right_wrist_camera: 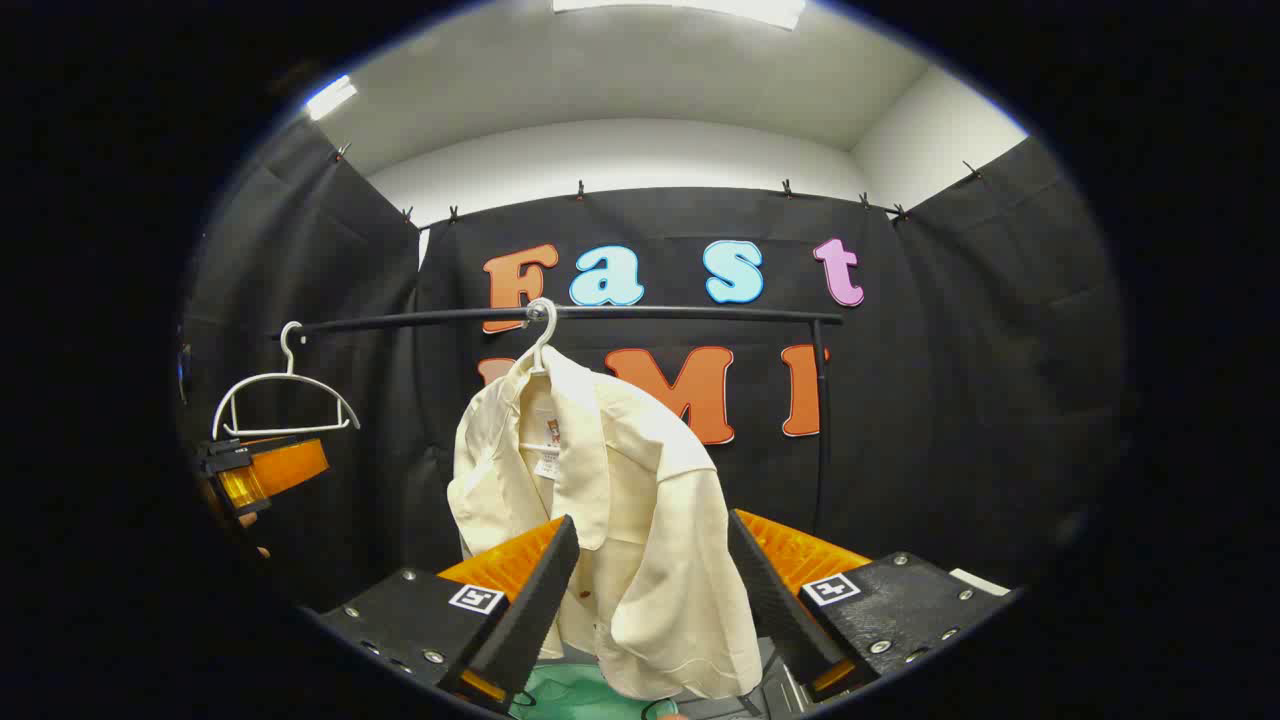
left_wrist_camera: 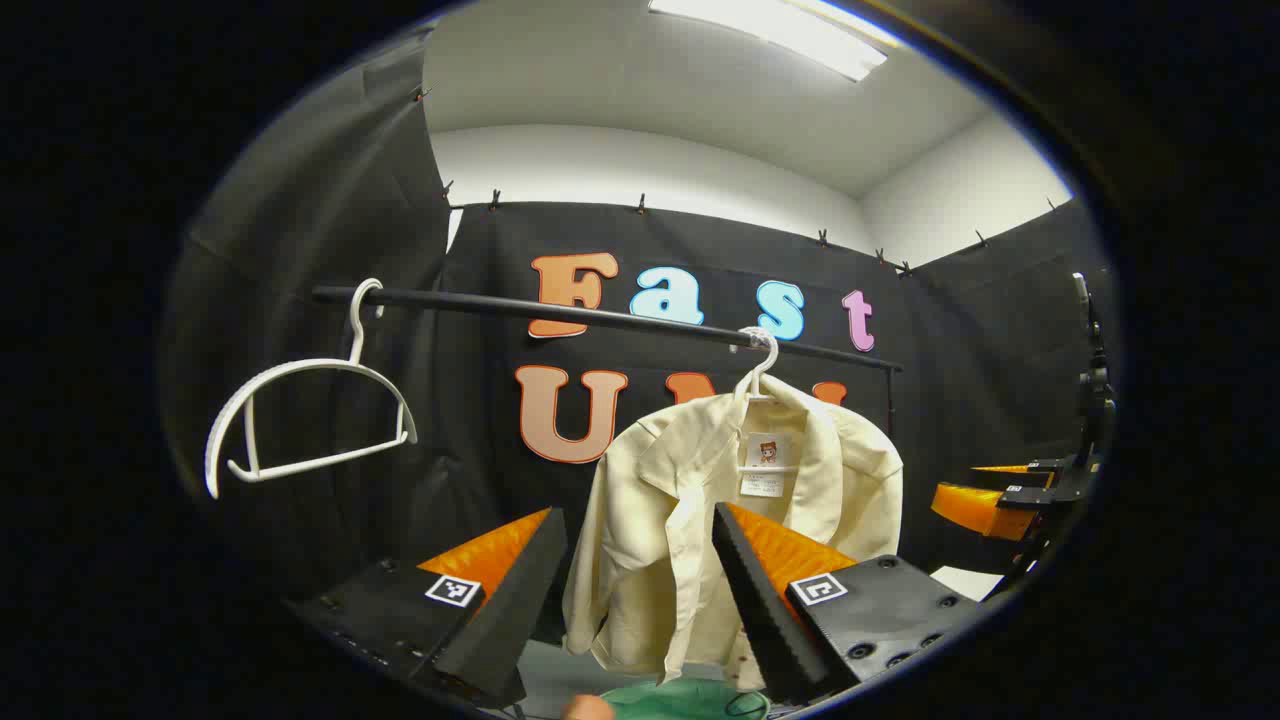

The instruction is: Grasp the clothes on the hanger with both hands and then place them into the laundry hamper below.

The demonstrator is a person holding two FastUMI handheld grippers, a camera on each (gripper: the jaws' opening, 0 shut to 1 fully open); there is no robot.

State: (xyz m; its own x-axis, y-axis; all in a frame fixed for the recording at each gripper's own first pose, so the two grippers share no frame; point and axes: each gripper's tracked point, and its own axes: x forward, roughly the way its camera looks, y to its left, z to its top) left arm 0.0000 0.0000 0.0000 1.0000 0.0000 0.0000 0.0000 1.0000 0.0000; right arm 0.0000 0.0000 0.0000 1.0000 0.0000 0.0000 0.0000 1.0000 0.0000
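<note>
In the left gripper view we are seeing a cream, short-sleeved cotton shirt (left_wrist_camera: 730, 520) hanging on a white plastic hanger (left_wrist_camera: 760, 365), which is hooking over a thin black horizontal rail (left_wrist_camera: 600, 318) on the far side of the booth. We are holding the left hand-held gripper (left_wrist_camera: 640, 600) with its black and orange fingers spread wide, and the shirt is hanging beyond them, showing through the gap without touching either finger. A second, empty white plastic hanger (left_wrist_camera: 300, 420) is hanging at the left end of the same rail, well apart from the shirt. Just below the shirt's hem a green laundry hamper (left_wrist_camera: 690, 700) is peeking in at the near edge. At the far right of this view the right hand-held gripper (left_wrist_camera: 990, 500) is showing, beside the shirt and not touching it.

In the right gripper view we are looking at the same shirt (right_wrist_camera: 620, 520) from its other side, again hanging between and beyond the fingers of the right hand-held gripper (right_wrist_camera: 650, 610), which are also standing wide apart and gripping nothing. The hamper (right_wrist_camera: 570, 695) is sitting under the shirt here too. The left hand-held gripper (right_wrist_camera: 260, 470) is appearing at the far left, below the empty hanger (right_wrist_camera: 285, 400).
</note>
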